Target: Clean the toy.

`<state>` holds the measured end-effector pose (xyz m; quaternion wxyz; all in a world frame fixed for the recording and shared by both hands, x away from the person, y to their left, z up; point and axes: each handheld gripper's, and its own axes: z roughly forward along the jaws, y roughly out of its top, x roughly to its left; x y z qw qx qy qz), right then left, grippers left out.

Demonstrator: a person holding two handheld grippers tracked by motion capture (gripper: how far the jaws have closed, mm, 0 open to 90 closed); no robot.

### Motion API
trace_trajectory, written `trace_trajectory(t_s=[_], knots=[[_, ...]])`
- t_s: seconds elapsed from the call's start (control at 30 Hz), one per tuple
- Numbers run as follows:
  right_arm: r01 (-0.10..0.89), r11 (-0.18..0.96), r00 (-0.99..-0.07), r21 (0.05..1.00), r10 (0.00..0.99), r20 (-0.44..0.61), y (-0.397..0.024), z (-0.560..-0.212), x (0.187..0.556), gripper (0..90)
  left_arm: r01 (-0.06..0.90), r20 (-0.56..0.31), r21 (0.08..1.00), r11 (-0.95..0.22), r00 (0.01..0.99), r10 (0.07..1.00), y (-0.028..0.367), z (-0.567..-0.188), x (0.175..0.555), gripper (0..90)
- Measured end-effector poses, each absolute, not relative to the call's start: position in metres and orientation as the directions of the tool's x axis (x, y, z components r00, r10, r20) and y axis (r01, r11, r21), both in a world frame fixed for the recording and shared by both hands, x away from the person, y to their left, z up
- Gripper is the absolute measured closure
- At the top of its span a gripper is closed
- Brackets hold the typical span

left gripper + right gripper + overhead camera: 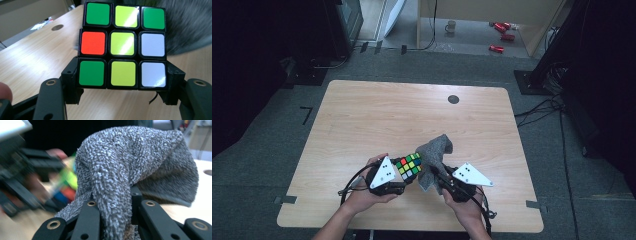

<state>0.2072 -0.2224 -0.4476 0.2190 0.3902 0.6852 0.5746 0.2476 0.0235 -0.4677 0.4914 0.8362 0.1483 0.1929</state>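
Note:
A scrambled puzzle cube (408, 167) (122, 47) with green, yellow, white and orange stickers sits between the jaws of my left gripper (404, 175) (122, 77), which is shut on its lower layer near the table's front edge. A grey terry cloth (434, 155) (125, 170) rises in a hump just right of the cube and touches it. My right gripper (437, 176) (113, 202) is shut on a fold of that cloth. In the right gripper view the cube (68, 180) and the left gripper show blurred behind the cloth.
The wooden table (377, 115) has a round dark grommet (453, 99) near its far edge. On the floor beyond the table stand a mug (451, 26) and several red cans (502, 35). Cables run along the floor at the right.

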Motion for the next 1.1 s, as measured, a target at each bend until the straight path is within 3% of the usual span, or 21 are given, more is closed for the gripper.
trace_trajectory(t_s=[0.1, 0.2, 0.33, 0.5, 0.73, 0.9, 1.1], knots=[[0.304, 0.025, -0.618, 0.952, 0.766, 0.177, -0.218, -0.447, 0.207, 78.4, 0.043, 0.199, 0.866, -0.498, 0.884, 0.423, 0.016, -0.467, 0.242, 35.1], [0.372, -0.040, -0.599, 0.927, 0.753, 0.273, -0.227, -0.455, 0.215, 78.5, 0.039, 0.187, 0.873, -0.486, 0.893, 0.408, 0.016, -0.465, 0.241, 35.1], [0.394, -0.047, -0.574, 0.918, 0.767, 0.286, -0.232, -0.461, 0.217, 78.6, 0.041, 0.195, 0.863, -0.504, 0.892, 0.407, 0.012, -0.467, 0.241, 35.1], [0.319, -0.035, -0.601, 0.947, 0.765, 0.231, -0.224, -0.446, 0.207, 78.6, 0.034, 0.195, 0.861, -0.507, 0.899, 0.392, 0.005, -0.467, 0.235, 35.1], [0.410, -0.082, -0.543, 0.908, 0.778, 0.316, -0.234, -0.460, 0.216, 78.6, 0.041, 0.189, 0.863, -0.504, 0.898, 0.397, 0.005, -0.466, 0.236, 35.1], [0.318, -0.031, -0.590, 0.948, 0.776, 0.223, -0.221, -0.441, 0.202, 78.6, 0.061, 0.191, 0.849, -0.525, 0.891, 0.412, 0.001, -0.468, 0.238, 35.1], [0.281, 0.032, -0.620, 0.959, 0.769, 0.156, -0.209, -0.442, 0.197, 78.2, 0.086, 0.196, 0.828, -0.553, 0.881, 0.431, -0.002, -0.465, 0.235, 35.1]])
